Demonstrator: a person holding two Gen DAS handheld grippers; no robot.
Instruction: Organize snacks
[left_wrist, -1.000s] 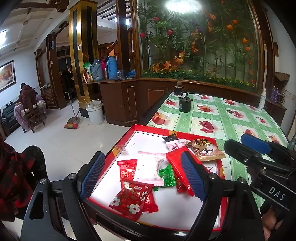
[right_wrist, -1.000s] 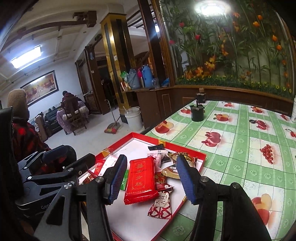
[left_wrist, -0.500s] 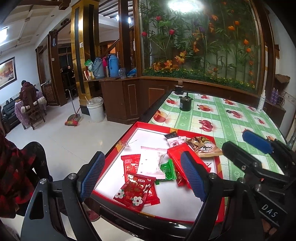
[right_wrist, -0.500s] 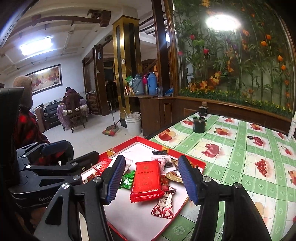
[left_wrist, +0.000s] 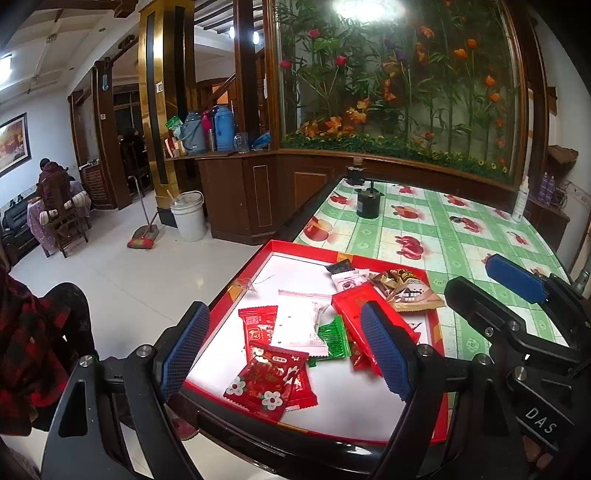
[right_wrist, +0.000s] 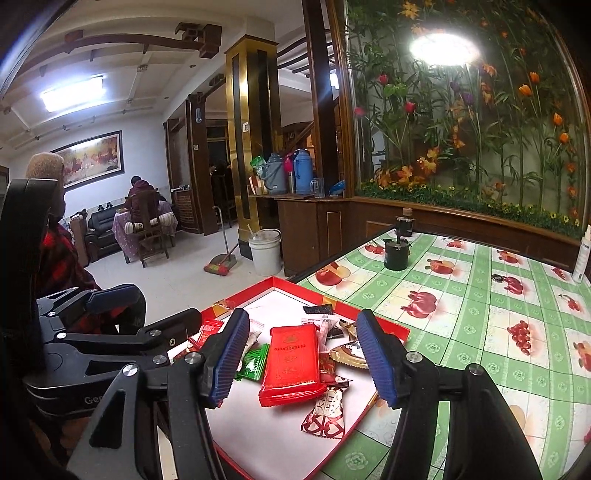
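1. A red-rimmed tray (left_wrist: 274, 248) w/ a white floor is being shown at the near corner of a tabletop (left_wrist: 454, 236) covered in green-and-white fruit-print cloth.
2. Snack packets are being shown lying loose in the tray, bunched toward its middle & right side, some overlapping.
3. The left gripper (left_wrist: 284, 354) is being held above the tray's near edge, jaws spread wide, nothing between the pads; a red floral packet (left_wrist: 266, 380) is being seen between them, lying flat on the tray.
4. Just beyond it, a white packet (left_wrist: 301, 323) & a small green packet (left_wrist: 334, 338) are being shown side by side, touching.
5. The right gripper (right_wrist: 301, 356) is being held over the tray's right half, jaws apart & having just been opening; nothing is being gripped.
6. A large red packet (right_wrist: 293, 360) is being seen between the right gripper's pads, resting on other packets, not pressed by either pad.
7. A red-and-white patterned packet (right_wrist: 327, 415) is being shown near the tray's right rim, nearer the camera than the large red one.
8. A dark jar (right_wrist: 396, 254) is being shown standing farther back on the tabletop, well apart from the tray.
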